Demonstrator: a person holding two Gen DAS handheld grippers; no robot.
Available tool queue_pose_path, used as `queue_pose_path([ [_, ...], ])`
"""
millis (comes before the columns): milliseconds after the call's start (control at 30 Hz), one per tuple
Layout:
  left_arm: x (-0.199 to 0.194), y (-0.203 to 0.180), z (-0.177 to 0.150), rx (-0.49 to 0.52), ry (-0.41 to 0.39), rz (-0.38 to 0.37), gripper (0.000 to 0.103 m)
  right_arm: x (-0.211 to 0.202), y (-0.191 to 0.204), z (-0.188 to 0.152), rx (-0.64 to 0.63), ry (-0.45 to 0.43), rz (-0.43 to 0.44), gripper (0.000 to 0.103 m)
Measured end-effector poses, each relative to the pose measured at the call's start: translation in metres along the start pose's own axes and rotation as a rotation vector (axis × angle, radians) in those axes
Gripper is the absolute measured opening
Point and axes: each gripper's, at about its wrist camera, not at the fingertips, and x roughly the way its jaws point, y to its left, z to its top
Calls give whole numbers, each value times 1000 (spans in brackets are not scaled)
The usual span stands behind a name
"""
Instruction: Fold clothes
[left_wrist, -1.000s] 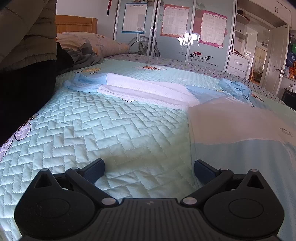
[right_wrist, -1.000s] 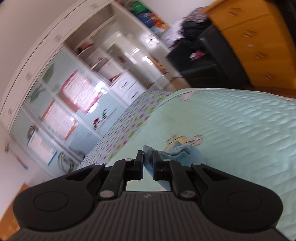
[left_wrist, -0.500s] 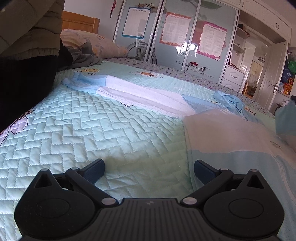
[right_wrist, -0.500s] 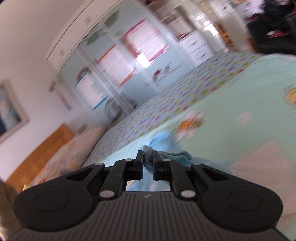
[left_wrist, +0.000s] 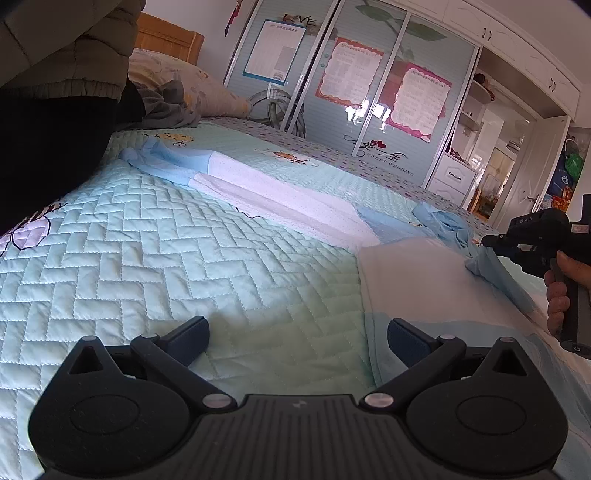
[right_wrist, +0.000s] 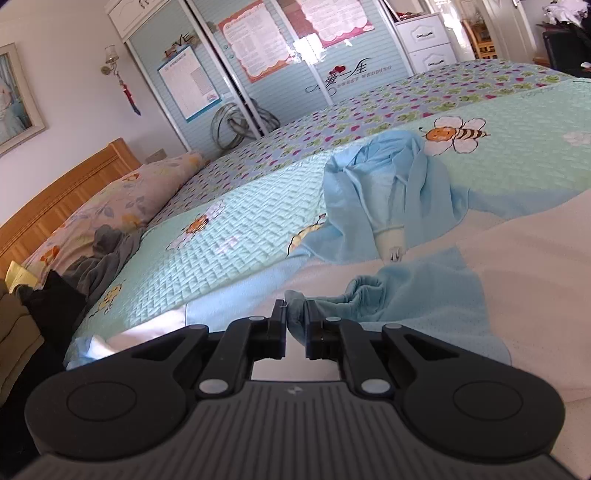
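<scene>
Quilted mint bedspread (left_wrist: 177, 258), blue-and-white garment (left_wrist: 288, 206) laid across its far half.
Right gripper (right_wrist: 295, 319) pinches a blue sleeve (right_wrist: 417, 295) over the white panel; left gripper (left_wrist: 297, 332) hangs wide, empty, above bare quilt beside the garment's edge.

A home bedroom: quilted bed (left_wrist: 184, 258), pillow (right_wrist: 122, 199), sliding-door wardrobe (left_wrist: 362, 92).

Black ribbed tongs (left_wrist: 297, 332) with silver pivot screws; olive puffer jacket (left_wrist: 62, 44).

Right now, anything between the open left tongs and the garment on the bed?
Nothing visible. Only bare quilt lies ahead of the left tongs; the garment's white edge sits just past their right finger. The right tongs grip its blue sleeve.
</scene>
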Motion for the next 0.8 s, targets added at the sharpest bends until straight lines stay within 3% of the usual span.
queue_pose_path([
  [233,0,0,1,-1,1,2,102,12,-6,4,73,-23,-1,10],
  [400,0,0,1,-2,1,3,102,21,9,-1,76,-33,50,12],
  [467,0,0,1,-3,1,2,102,30,12,-7,65,0,49,18],
  [533,0,1,1,-6,0,-2,102,39,7,-13,103,66,29,37],
  [567,0,1,1,-8,0,-3,102,38,3,-14,138,77,15,40],
  [633,0,1,1,-8,0,-3,102,26,-1,-14,170,37,16,55],
  [700,0,1,1,-8,0,-4,102,12,1,-10,162,4,20,62],
  [800,0,2,2,-10,0,-4,102,-13,7,-1,119,-45,42,62],
])
